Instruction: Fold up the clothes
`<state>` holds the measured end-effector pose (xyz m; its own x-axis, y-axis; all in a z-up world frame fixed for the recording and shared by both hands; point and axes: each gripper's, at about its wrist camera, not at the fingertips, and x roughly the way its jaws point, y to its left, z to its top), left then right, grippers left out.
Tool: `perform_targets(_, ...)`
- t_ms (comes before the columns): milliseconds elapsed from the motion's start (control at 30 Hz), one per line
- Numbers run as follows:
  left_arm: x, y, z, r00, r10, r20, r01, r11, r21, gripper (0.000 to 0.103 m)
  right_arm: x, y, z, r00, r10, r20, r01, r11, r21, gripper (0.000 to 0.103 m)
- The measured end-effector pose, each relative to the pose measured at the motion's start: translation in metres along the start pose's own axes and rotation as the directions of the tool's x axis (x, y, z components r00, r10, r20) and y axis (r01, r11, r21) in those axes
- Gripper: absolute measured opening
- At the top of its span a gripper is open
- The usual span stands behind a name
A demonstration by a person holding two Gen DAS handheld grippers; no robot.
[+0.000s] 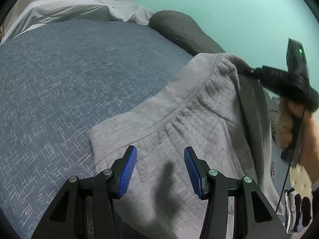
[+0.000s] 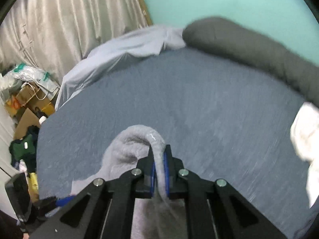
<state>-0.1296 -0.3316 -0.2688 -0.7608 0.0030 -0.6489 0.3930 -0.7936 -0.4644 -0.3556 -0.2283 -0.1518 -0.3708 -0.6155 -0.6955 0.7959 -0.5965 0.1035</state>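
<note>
A grey knit garment [image 1: 179,119] with a gathered waistband lies on the blue-grey bedspread [image 1: 59,79]. My left gripper [image 1: 160,171] hovers over it, open, its blue pads apart with nothing between them. At the right of the left wrist view, my right gripper [image 1: 245,67] lifts a corner of the garment, held by a person's hand [image 1: 295,119]. In the right wrist view, the right gripper [image 2: 159,171] is shut on a fold of the grey garment [image 2: 139,139], which loops up out of the jaws above the bedspread [image 2: 199,99].
A dark grey bolster [image 1: 179,27] [image 2: 249,45] lies along the far edge by the teal wall. A pale sheet [image 1: 79,8] [image 2: 123,47] is bunched at the back left. White cloth [image 2: 307,129] sits at the right. Boxes and bags [image 2: 30,95] crowd the floor beside a curtain.
</note>
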Motion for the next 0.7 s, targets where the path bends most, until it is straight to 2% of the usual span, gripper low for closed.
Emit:
perform_targets(133, 0.0, 0.0, -0.001, 1.0, 0.0, 0.001, 0.0, 1.0, -0.003, 0.054, 0.023, 0.006, 0.01, 0.993, -0.11, -0.048, 0.106, 0.992, -0.072, 0.007)
perform_targets(267, -0.001, 0.002, -0.001, 1.0, 0.001, -0.001, -0.001, 1.0, -0.006, 0.054, 0.056, -0.015, 0.002, 0.979, -0.175, -0.102, 0.177, 0.984, 0.006, 0.007)
perform_targets(333, 0.0, 0.003, -0.001, 1.0, 0.0, -0.004, 0.0, 1.0, -0.015, 0.054, 0.074, -0.027, -0.008, 0.972, -0.181, -0.148, 0.19, 0.981, 0.049, 0.007)
perform_targets(433, 0.003, 0.003, -0.002, 1.0, 0.0, -0.013, -0.001, 1.0, -0.013, 0.054, 0.088, -0.044, -0.016, 0.968, -0.147, -0.202, 0.173, 0.978, 0.118, 0.009)
perform_targets(467, 0.003, 0.003, -0.002, 1.0, 0.001, -0.017, -0.001, 1.0, -0.013, 0.054, 0.084, -0.05, -0.016, 0.974, -0.125, -0.188, 0.154, 0.977, 0.149, 0.014)
perform_targets(533, 0.005, 0.004, -0.001, 1.0, 0.004, -0.023, -0.005, 1.0, -0.013, 0.054, 0.071, -0.062, -0.014, 0.986, -0.084, -0.145, 0.113, 0.972, 0.207, 0.029)
perform_targets(567, 0.007, 0.005, -0.001, 1.0, 0.007, -0.024, -0.007, 1.0, -0.016, 0.054, 0.061, -0.071, -0.014, 0.99, -0.07, -0.124, 0.097, 0.968, 0.233, 0.04)
perform_targets(600, 0.006, 0.005, -0.001, 1.0, 0.007, -0.025, -0.008, 1.0, -0.019, 0.054, 0.051, -0.08, -0.014, 0.993, -0.057, -0.103, 0.082, 0.962, 0.259, 0.043)
perform_targets(700, 0.006, 0.004, -0.001, 1.0, 0.009, -0.024, -0.009, 1.0, -0.021, 0.054, 0.02, -0.111, -0.023, 0.995, -0.058, -0.082, 0.081, 0.948, 0.307, 0.043)
